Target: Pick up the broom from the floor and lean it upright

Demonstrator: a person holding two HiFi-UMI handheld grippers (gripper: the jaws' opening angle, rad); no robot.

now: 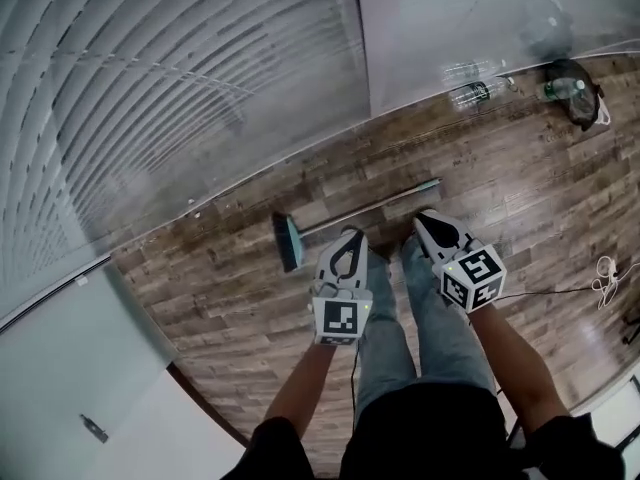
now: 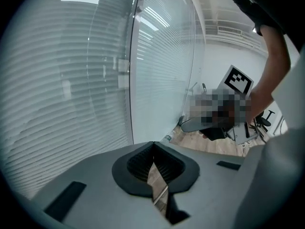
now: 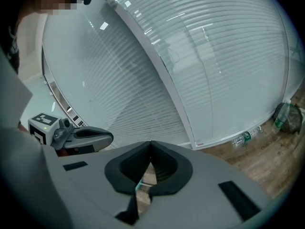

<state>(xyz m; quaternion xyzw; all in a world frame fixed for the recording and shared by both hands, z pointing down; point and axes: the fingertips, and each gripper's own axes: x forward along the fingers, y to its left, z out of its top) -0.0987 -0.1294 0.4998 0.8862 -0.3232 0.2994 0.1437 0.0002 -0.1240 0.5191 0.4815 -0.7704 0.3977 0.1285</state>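
Lying flat on the floor (image 1: 520, 198) by the glass wall (image 1: 200, 78), the broom (image 1: 385, 201) runs crosswise just beyond both tools, head to the left. Pressed together and empty, the left tool (image 1: 349, 236) points near its head end and the right tool (image 1: 424, 216) near its free end.

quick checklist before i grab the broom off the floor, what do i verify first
1. Broom lies flat on the floor, in plain sight: ok.
2. Left gripper jaws apart to take it: not ok, shut.
3. Right gripper jaws apart: not ok, shut.
4. Both grippers empty: ok.
5. Clutter away from the broom: ok, bottles lie off by the wall.
6. Grippers low enough to reach the broom: cannot tell.
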